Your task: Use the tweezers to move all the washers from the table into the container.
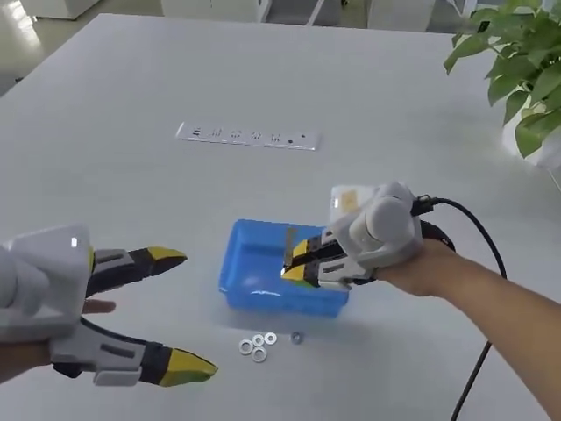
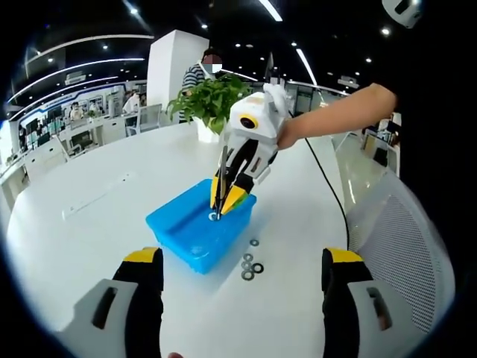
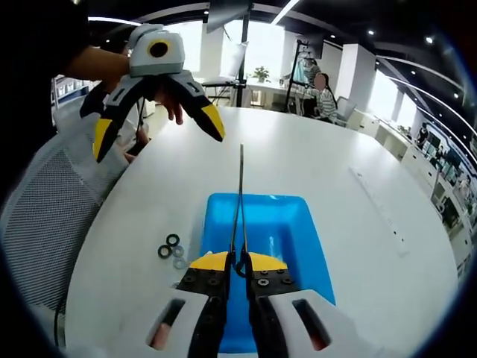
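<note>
While the right gripper (image 1: pixel 296 263) clamps tweezers (image 3: pixel 240 186) over the container (image 1: pixel 244 267), the left gripper (image 1: pixel 195 311) gapes wide near loose washers (image 1: pixel 259 344).

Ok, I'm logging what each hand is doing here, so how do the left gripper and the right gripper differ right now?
The left gripper has its jaws spread wide and empty; the right gripper is shut on the tweezers. The left gripper hangs over the table beside the blue container; the right gripper is above the container, tweezers pointing into it. Both have yellow-tipped jaws.
</note>
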`<state>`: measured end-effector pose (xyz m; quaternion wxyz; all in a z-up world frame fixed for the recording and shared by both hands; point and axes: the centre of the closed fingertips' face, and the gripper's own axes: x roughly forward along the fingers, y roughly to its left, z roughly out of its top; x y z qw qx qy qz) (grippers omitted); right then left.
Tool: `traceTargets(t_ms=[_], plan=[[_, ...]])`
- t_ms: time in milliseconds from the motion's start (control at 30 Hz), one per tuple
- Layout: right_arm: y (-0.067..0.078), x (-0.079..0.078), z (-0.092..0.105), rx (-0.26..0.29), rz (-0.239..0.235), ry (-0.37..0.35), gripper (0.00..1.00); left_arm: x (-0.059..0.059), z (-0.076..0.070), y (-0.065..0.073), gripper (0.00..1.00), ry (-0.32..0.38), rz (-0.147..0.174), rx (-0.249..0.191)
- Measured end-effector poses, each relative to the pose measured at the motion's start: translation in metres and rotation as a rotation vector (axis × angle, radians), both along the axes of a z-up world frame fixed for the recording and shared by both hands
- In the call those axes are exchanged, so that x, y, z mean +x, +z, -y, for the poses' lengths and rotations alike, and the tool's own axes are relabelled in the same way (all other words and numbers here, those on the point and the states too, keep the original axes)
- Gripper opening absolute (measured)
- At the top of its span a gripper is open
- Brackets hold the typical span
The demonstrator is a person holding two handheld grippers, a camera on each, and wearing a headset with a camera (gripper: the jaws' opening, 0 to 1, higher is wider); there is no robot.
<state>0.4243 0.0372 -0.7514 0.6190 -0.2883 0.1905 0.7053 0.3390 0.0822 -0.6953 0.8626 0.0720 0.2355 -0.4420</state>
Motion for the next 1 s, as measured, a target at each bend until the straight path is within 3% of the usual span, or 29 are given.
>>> traceTargets(t_ms=[667,1000], plan=[[-0.033,0.009,-0.002,-0.040,-0.033,0.026,0.09,0.023,0.002,0.005,0.91,-0.003,0.006,-0.013],[-0.034,0.010,-0.001,-0.027,-0.043,0.020,0.09,0.034,0.003,0.005,0.86,-0.008,0.017,0.000]])
